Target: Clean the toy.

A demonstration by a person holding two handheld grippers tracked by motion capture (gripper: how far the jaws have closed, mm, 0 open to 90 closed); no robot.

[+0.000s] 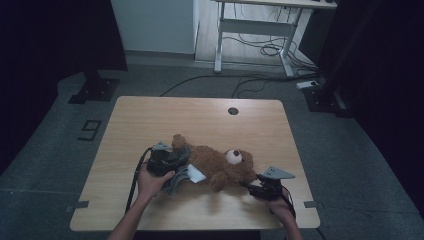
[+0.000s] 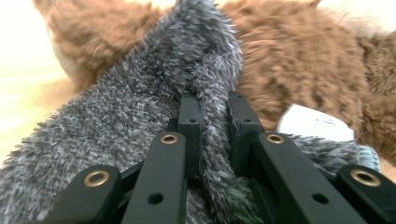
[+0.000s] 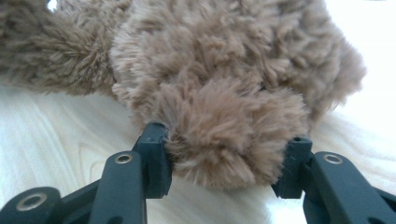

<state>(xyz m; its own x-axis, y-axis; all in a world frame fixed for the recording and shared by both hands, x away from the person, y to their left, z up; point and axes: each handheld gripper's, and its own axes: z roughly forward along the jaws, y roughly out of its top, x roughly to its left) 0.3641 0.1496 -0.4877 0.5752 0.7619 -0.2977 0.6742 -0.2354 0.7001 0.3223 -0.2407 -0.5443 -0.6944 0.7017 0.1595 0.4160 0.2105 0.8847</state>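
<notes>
While both grips hold: dressing a teddy bear [image 1: 220, 167] lying on the table [image 1: 150, 120].

Left hand-held gripper [image 2: 214, 128] is clamped on a fold of grey fuzzy garment [image 2: 116, 126] draped over the bear's lower body; right hand-held gripper [image 3: 229, 158] pinches a tuft of the bear's fur. Risk: the pile is slippery, so a hard pull may strip the garment fold from the jaws or drag the bear across the table.

Light wooden table [image 1: 150, 120] with brown teddy bear [image 1: 220, 162] and grey fuzzy cloth [image 1: 182, 175] on it
</notes>
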